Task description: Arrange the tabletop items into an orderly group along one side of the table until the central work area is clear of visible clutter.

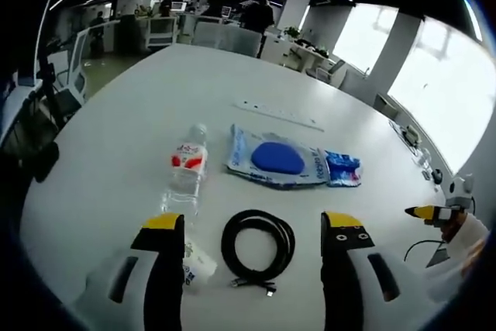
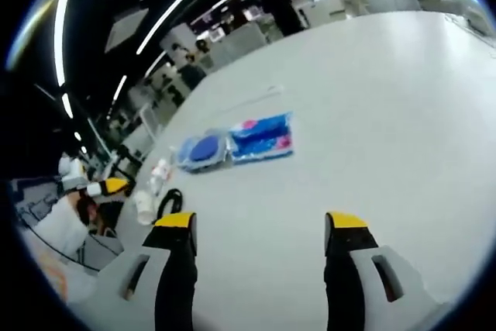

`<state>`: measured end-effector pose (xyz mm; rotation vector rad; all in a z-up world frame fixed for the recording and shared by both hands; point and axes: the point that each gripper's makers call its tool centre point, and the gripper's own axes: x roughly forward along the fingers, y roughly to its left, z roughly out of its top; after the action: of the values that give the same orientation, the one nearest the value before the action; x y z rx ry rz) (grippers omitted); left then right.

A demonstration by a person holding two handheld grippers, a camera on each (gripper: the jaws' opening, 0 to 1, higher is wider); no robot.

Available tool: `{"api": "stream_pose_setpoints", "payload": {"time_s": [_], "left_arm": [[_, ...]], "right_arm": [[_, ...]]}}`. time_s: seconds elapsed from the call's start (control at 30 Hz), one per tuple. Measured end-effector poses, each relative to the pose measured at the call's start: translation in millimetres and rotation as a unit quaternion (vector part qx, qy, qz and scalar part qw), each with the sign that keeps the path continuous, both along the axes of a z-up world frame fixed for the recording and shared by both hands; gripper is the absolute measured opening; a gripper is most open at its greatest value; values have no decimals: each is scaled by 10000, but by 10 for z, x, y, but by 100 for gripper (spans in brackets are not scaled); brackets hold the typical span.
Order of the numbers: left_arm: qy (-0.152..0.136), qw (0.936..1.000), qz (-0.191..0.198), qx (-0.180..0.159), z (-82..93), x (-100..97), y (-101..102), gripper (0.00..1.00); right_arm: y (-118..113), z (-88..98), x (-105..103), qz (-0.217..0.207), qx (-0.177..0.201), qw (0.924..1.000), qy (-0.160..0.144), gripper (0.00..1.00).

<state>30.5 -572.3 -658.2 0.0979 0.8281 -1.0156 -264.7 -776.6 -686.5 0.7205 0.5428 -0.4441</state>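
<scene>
- Left gripper (image 1: 253, 230): jaws parted, nothing held; coiled black cable (image 1: 258, 246) lay between them on worktop (image 1: 139, 114).
- Water bottle (image 1: 186, 170): beyond left jaw, long axis pointing away.
- Right gripper (image 2: 261, 230): jaws parted, nothing held, farther off.

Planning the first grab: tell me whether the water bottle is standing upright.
No: the water bottle lies on its side on the table.

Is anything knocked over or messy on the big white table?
Yes. The water bottle lies on its side instead of standing, between the coiled black cable and the blue packet, mid-table. Nothing looks spilled.
</scene>
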Motion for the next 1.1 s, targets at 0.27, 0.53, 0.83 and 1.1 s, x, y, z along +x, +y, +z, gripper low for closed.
{"api": "stream_pose_setpoints", "payload": {"time_s": [0.27, 0.53, 0.83, 1.1], "left_arm": [[-101, 9996, -123, 251, -112, 181, 15, 72], [-204, 9988, -160, 421, -180, 507, -85, 72], [-264, 9967, -263, 722, -322, 792, -254, 70], [-228, 9940, -363, 1007, -518, 903, -330, 67]], "right_arm": [[32, 0, 11, -21, 45, 10000, -9, 65], [78, -42, 9, -23, 130, 9999, 65, 64], [66, -64, 64, -93, 195, 9997, 65, 63], [159, -113, 89, -83, 327, 9994, 104, 62]]}}
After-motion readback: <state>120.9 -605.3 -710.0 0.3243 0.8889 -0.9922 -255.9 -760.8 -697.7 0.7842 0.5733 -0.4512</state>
